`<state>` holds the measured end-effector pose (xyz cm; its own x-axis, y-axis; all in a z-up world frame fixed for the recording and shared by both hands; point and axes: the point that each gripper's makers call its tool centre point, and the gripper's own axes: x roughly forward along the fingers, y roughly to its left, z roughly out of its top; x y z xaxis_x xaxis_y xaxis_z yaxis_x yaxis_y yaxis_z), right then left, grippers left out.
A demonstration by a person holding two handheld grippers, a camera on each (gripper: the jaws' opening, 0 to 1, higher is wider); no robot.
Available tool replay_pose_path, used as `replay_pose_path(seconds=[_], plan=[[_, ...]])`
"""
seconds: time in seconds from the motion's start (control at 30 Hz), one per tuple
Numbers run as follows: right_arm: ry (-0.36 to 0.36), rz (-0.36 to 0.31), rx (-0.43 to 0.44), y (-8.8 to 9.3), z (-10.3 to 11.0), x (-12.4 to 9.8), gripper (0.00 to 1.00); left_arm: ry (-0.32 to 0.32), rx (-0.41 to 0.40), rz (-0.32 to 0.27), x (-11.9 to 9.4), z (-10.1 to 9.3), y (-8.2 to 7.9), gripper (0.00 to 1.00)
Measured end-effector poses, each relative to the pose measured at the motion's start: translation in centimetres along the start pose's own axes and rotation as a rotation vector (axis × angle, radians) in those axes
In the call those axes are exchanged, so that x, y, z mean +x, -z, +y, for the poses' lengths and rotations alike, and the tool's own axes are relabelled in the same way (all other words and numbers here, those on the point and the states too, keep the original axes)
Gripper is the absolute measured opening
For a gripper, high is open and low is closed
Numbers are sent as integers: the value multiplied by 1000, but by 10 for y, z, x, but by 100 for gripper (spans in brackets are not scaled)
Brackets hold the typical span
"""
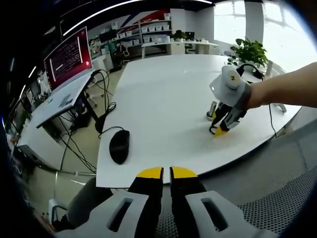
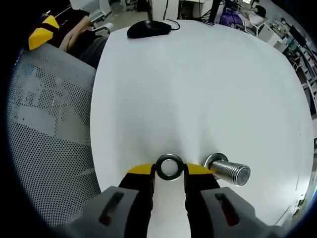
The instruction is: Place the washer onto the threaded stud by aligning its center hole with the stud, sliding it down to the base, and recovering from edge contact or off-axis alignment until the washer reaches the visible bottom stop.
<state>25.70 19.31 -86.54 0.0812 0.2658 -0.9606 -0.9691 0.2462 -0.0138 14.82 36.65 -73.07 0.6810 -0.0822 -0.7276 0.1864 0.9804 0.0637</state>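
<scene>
Left gripper view: my left gripper [image 1: 166, 173], jaws together and empty, idles off the table [image 1: 163, 99] edge; computer mouse [image 1: 119, 146] nearby.

Right gripper view: my right gripper [image 2: 170, 169] pinches the washer [image 2: 169, 167] by its rim, hole clear, just beside the threaded stud [image 2: 229, 170], ready for alignment.

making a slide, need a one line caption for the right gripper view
Right gripper pinching a washer flat on the white table, just beside the threaded stud.
</scene>
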Motion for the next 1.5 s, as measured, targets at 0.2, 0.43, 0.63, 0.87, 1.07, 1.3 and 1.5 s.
replay_pose_path(seconds=[0.2,0.43,0.63,0.87,1.07,1.3,1.5], plan=[[-1,9,-6,5,-6,3,25,2,1,0,0,0,0,2],[-17,82,-55,28,-2,-6,25,1,-2,-3,0,0,0,2],[-28,162,-137,43,10,-12,25,1,-1,-2,0,0,0,2],[-37,159,-146,43,6,-10,26,-1,-2,-2,0,0,0,2],[-60,107,-227,46,5,-9,26,-2,-4,-4,0,0,-1,2],[-78,91,-258,48,6,-9,27,-2,-4,-3,0,0,-1,2],[-89,44,-249,48,1,-10,24,-4,-4,-1,0,0,-1,2]])
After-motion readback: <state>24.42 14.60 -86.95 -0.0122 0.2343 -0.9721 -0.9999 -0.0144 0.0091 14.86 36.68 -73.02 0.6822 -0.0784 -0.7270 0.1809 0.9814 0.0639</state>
